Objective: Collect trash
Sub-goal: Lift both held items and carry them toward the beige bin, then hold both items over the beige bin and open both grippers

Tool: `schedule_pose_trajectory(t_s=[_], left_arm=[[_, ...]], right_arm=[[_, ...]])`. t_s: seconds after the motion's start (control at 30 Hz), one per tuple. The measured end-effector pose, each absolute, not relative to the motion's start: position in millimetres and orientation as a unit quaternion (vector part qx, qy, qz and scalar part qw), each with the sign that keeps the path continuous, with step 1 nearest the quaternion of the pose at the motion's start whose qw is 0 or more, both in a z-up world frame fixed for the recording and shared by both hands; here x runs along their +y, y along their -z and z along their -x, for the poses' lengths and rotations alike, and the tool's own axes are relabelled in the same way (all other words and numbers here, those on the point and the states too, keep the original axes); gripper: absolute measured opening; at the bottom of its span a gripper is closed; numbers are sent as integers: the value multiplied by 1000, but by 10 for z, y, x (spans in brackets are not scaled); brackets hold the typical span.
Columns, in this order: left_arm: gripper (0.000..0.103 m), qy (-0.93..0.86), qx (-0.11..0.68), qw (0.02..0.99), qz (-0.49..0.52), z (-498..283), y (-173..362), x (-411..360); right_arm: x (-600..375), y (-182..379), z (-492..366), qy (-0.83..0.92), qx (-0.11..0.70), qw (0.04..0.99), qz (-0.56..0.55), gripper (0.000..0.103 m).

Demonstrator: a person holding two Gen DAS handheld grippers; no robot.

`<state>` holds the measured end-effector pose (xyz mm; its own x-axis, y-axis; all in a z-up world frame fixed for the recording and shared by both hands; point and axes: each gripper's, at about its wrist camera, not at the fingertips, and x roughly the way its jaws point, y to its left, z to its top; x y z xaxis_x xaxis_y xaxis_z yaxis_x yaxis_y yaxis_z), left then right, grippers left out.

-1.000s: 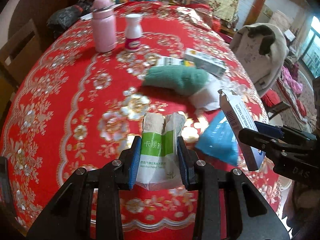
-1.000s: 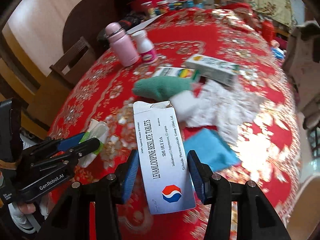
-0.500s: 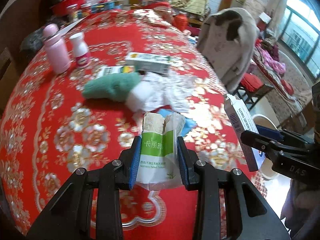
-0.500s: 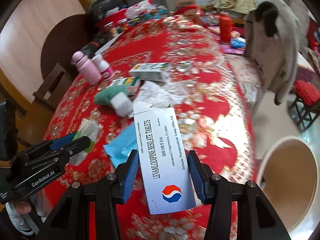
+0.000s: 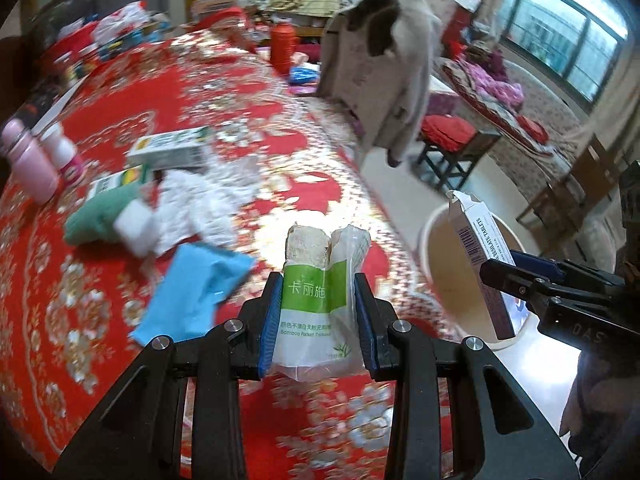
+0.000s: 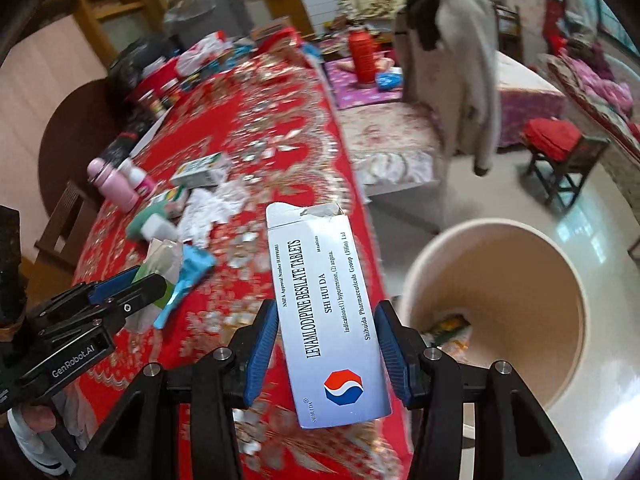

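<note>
My left gripper (image 5: 316, 316) is shut on a green-and-white tissue packet (image 5: 316, 300), held above the red tablecloth near the table's right edge. My right gripper (image 6: 326, 354) is shut on a white tablet box (image 6: 326, 312) with a torn top flap; the box also shows in the left wrist view (image 5: 480, 268), over the bin's rim. A beige round trash bin (image 6: 560, 280) stands on the floor beside the table, with some wrappers (image 6: 448, 330) at its bottom. The left gripper shows in the right wrist view (image 6: 132, 284).
On the red table (image 5: 120, 120) lie a blue wrapper (image 5: 196, 292), crumpled white tissue (image 5: 200, 200), a green cloth (image 5: 96, 216), two small cartons (image 5: 168, 152), a pink bottle (image 5: 28, 164) and a white bottle (image 5: 60, 152). A chair with a coat (image 5: 384, 76) and a stool (image 5: 452, 148) stand beyond.
Both grippers have swung right from over the table toward its edge, each keeping its item. The trash bin has come into view below the right gripper.
</note>
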<state>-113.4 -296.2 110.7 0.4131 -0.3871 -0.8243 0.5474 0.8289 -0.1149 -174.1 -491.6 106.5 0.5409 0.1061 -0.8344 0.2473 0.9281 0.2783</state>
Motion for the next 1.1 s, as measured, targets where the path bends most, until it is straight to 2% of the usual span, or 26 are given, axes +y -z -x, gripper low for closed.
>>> schedule_pose_trajectory(t_s=[0.47,1.1], left_arm=[[32,353,470,800,-119,1376,-959,-3941],[32,389,505,760,-127,1486,-607,-4680]], right_arm=[[-5711,-895,2216,123,482,838,-226,48],[-6224,-651,2443,169,495,817,-244,48]])
